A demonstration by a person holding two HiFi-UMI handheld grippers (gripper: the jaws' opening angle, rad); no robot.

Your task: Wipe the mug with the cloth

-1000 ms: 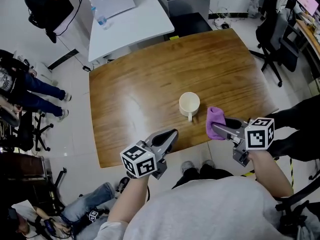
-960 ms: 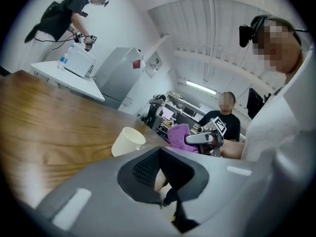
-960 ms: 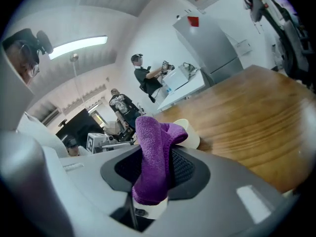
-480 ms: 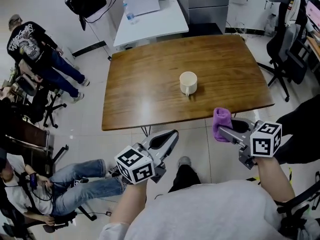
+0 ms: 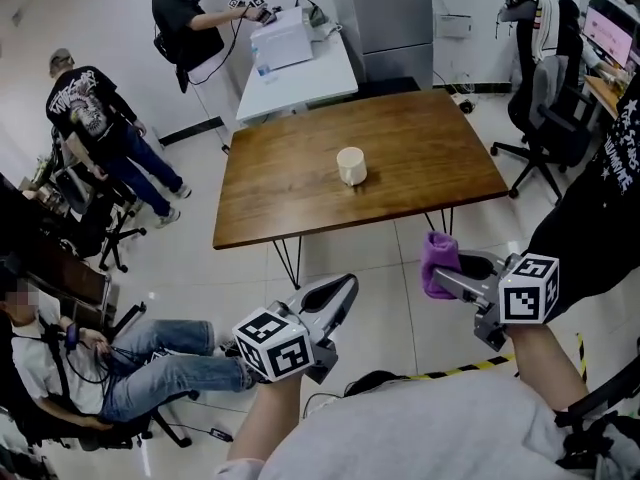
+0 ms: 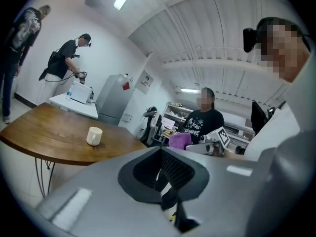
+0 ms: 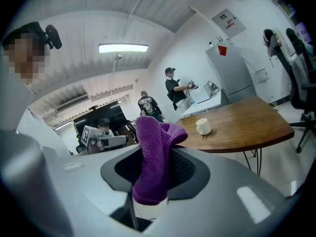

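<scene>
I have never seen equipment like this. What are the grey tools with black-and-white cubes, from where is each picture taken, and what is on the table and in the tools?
No robot here: a person holds a two-jaw gripper in each hand. The head view comes from a camera on the person's head, looking down; each round picture comes from a camera on one gripper. The wooden table bears a cream mug. The right gripper is shut on a purple cloth; the left gripper is shut and empty.

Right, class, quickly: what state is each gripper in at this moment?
Left gripper: closed, nothing between its jaws.
Right gripper: closed on the purple cloth.
</scene>
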